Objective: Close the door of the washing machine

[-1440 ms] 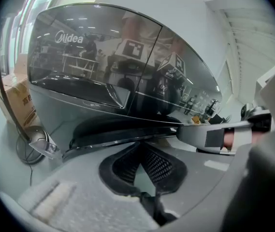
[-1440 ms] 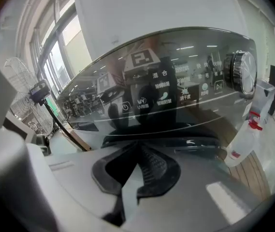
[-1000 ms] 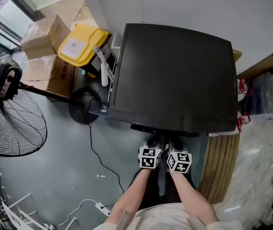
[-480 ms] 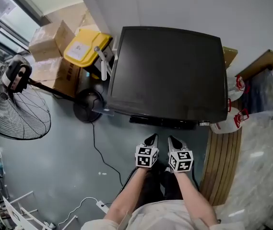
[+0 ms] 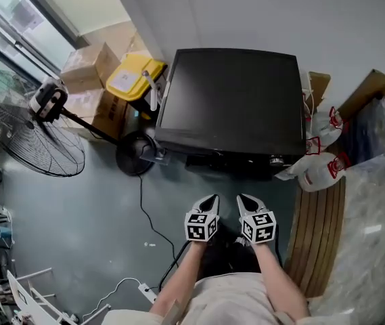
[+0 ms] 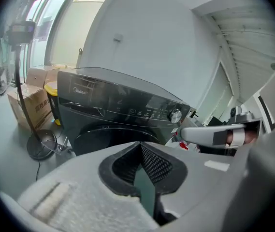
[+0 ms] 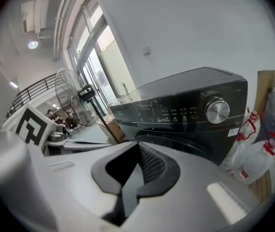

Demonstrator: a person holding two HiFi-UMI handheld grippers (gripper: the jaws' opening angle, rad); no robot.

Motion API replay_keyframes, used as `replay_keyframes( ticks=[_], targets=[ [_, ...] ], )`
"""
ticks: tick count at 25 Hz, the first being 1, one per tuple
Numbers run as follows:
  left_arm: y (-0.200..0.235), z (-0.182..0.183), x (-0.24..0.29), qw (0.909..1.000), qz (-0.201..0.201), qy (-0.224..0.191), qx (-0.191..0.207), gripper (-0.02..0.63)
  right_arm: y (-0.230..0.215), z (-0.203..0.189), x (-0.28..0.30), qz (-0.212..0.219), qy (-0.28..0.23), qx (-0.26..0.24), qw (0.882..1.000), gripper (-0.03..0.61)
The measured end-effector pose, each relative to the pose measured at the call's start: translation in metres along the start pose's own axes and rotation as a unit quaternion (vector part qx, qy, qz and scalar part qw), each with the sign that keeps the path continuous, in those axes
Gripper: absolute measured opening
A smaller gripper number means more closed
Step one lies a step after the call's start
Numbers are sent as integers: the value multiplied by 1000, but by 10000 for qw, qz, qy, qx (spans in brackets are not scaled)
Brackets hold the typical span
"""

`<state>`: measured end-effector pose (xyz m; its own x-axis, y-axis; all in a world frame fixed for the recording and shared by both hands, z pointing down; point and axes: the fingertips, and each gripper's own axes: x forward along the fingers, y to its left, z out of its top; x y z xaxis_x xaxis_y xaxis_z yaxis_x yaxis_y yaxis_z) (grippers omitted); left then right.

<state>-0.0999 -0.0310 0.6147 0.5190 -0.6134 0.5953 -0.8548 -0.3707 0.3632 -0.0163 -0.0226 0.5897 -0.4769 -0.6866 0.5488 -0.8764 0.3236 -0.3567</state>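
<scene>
A black front-loading washing machine (image 5: pixel 233 107) stands against the white wall; its round door (image 6: pixel 113 134) lies flush with the front below the control panel (image 7: pixel 180 112) and its silver dial (image 7: pixel 218 110). My left gripper (image 5: pixel 210 201) and right gripper (image 5: pixel 243 200) hang side by side in front of the machine, apart from it, both shut with nothing between the jaws. In the left gripper view the left gripper (image 6: pixel 140 149) points at the door; the right gripper (image 7: pixel 138 148) points at the panel.
A standing fan (image 5: pixel 36 131) with a round base (image 5: pixel 134 153) is left of the machine, beside a yellow bin (image 5: pixel 134 76) and cardboard boxes (image 5: pixel 91 66). White plastic bags (image 5: pixel 321 164) and a wooden slatted panel (image 5: pixel 321 229) sit to the right. A black cable (image 5: pixel 148 222) runs across the floor.
Both grippers have drawn back from the machine's front and risen; a gap of grey floor now shows between them and the washer. The view has pulled away, so the machine looks smaller.
</scene>
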Motion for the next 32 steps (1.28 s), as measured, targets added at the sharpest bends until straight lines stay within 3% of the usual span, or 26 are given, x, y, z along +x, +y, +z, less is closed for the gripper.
replay_keyframes(
  ticks=[9, 13, 20, 26, 32],
  targets=[
    [-34, 7, -56, 9987, 290, -409, -29, 6, 4, -10, -60, 15, -212, -104, 9997, 3],
    [-40, 13, -72, 9967, 252, -691, -328, 6, 17, -8, -74, 361, -310, -157, 9987, 3],
    [-57, 10, -71, 9979, 196, -552, 267, 6, 15, -15, -82, 401, -133, -389, 9984, 2],
    [-62, 12, -69, 9977, 113, -468, 469, 6, 9, -10, -83, 269, -180, -510, 9982, 2],
    [-61, 6, -72, 9979, 47, -388, 507, 6, 9, -15, -82, 280, -110, -309, 9991, 2]
  ],
)
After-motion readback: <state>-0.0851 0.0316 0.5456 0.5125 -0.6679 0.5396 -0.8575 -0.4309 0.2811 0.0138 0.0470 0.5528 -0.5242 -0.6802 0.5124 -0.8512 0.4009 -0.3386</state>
